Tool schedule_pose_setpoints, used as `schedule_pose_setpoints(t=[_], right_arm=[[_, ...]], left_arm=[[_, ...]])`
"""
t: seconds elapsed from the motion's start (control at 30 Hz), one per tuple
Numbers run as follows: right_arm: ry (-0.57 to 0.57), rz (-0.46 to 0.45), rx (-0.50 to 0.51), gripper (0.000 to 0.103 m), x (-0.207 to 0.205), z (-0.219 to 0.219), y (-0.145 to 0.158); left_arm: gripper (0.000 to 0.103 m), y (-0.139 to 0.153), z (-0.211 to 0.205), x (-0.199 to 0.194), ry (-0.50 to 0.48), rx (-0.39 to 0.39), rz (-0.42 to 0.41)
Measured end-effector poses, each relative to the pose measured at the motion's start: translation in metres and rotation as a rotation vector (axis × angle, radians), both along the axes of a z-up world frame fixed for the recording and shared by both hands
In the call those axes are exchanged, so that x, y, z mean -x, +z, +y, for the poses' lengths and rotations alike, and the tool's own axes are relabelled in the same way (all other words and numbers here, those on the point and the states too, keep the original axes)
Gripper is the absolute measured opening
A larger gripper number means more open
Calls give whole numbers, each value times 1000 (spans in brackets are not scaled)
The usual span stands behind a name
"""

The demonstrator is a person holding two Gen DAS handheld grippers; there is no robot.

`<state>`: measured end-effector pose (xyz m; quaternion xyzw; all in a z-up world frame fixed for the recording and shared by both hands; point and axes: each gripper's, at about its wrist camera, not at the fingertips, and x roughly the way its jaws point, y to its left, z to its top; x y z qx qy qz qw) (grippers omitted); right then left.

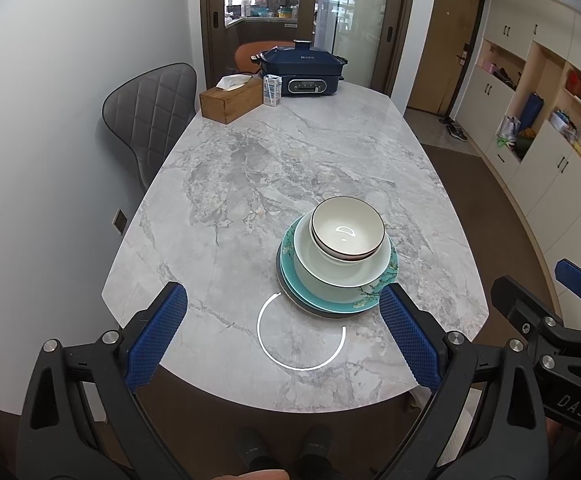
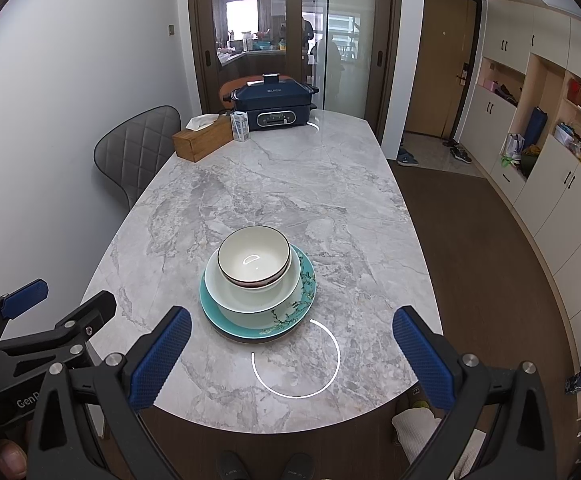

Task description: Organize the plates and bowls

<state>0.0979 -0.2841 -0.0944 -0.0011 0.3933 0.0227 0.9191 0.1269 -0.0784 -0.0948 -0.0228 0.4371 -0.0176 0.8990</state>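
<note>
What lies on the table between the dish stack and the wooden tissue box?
Only bare marble table separates the dish stack from the tissue box, in both wrist views.

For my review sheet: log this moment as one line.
left gripper: open, empty | right gripper: open, empty | bowls stacked on teal plate | table | nothing held

beyond the fingertips a grey marble table [image 1: 290, 168] runs to glass sliding doors [image 1: 310, 12]. left of the fingers, a quilted grey chair [image 1: 150, 116] against a white wall [image 1: 50, 100]; right, cream cabinets [image 2: 550, 160] over brown floor [image 2: 470, 248].
</note>
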Motion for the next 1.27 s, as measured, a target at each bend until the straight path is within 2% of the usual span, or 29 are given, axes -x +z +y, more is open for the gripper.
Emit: schedule_pose_setpoints(t=[1.27], right_arm=[[1, 8, -3, 103, -4, -3, -1]], left_arm=[[98, -3, 4, -4, -20, -15, -18]])
